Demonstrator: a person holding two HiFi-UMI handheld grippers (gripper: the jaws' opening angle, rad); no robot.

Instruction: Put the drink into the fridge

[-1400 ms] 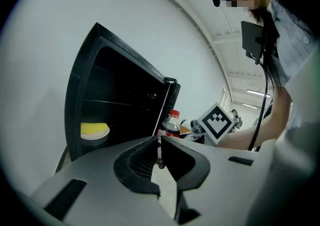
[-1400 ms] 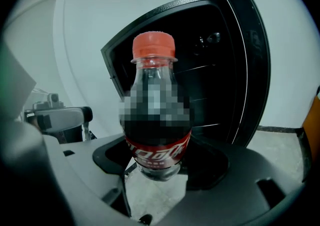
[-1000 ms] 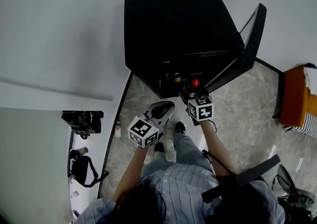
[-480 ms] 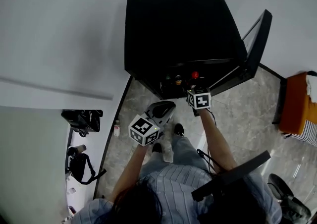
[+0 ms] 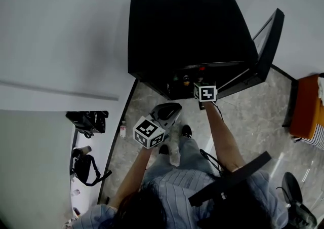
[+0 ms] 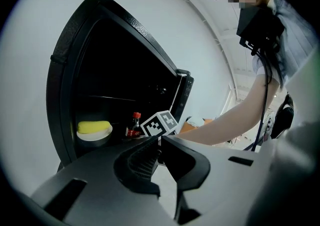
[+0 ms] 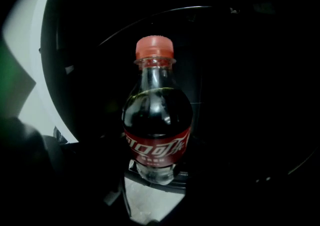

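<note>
A black mini fridge (image 5: 187,25) stands against the wall with its door (image 5: 268,45) swung open to the right. My right gripper (image 5: 201,77) reaches into the dark opening, shut on a cola bottle (image 7: 156,120) with a red cap and red label, held upright. The left gripper view shows the same bottle (image 6: 134,125) just inside the fridge (image 6: 100,70), beside the right gripper's marker cube (image 6: 160,123). My left gripper (image 5: 171,110) hangs back outside the fridge, lower and to the left. Its jaws are shut (image 6: 159,146) with nothing between them.
A bowl with something yellow (image 6: 94,129) sits on the fridge shelf left of the bottle. Other small items (image 5: 185,78) show at the fridge's front edge. Black bags (image 5: 86,121) and a small bottle (image 5: 121,129) lie on the floor at left. An orange seat (image 5: 306,106) is at right.
My right gripper has carried the cola bottle forward, from in front of the fridge into its opening. The left gripper has stayed about where it was.
</note>
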